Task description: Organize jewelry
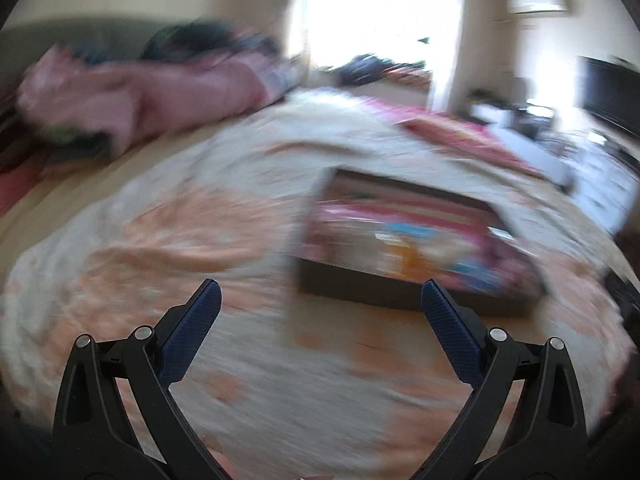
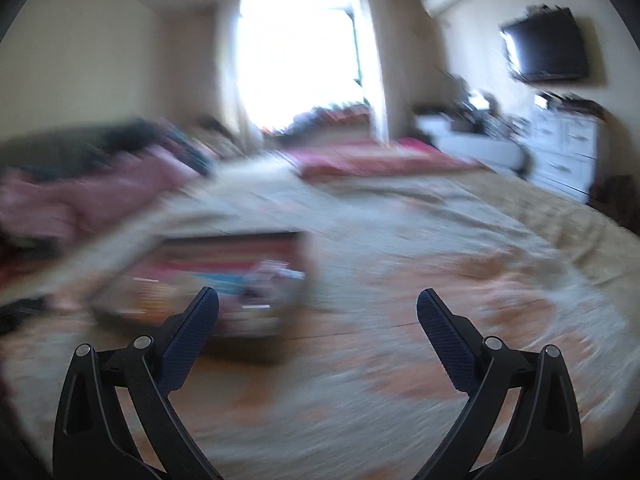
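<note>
Left gripper point(image 1: 320, 300) and right gripper point(image 2: 318, 308) hover level above the bedspread point(image 1: 248, 216), jaws spread wide, empty. The blurred open jewelry box point(image 1: 404, 236) lies ahead, between them.

light: blown-out window point(image 2: 296, 56) | heavy motion blur | fisheye-warped, dark corners

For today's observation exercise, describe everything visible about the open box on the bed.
The dark, shallow rectangular open box lies flat on the white-and-orange patterned bedspread, its pale lid apparently raised behind it. Inside are colourful contents, pink, blue and orange, too blurred to identify. Nothing grips it; in both views it sits ahead of the open fingers.
</note>
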`<state>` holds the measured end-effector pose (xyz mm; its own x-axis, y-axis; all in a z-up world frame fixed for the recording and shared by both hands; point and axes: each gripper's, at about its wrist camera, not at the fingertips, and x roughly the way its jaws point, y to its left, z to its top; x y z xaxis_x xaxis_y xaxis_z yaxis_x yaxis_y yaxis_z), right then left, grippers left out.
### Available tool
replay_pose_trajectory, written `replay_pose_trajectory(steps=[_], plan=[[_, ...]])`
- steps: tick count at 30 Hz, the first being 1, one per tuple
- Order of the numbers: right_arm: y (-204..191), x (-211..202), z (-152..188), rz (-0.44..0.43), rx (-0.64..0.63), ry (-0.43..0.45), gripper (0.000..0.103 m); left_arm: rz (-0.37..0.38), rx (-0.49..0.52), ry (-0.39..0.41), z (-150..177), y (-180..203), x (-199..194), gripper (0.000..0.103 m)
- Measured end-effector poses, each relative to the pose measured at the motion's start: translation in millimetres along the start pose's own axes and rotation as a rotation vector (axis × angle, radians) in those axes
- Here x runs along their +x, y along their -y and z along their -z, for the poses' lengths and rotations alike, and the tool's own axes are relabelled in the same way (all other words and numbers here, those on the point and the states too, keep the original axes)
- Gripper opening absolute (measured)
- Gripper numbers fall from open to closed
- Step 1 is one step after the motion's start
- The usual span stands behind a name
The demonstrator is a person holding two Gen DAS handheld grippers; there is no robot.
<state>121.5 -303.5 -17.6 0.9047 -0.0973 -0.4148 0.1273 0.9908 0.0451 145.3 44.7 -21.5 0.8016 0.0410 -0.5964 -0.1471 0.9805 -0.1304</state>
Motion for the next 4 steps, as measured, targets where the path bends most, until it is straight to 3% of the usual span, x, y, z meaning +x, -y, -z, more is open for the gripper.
replay_pose_trajectory(steps=[2,4], plan=[[37,42,-18,0.145,0.05,-0.104,0.097,-0.117,-0.057,-0.101,-23,-33,33,0.092],[80,90,-30,0.267,0.099,-0.253,0.097,-0.223,-0.117,-0.126,-42,-70,62,0.092]])
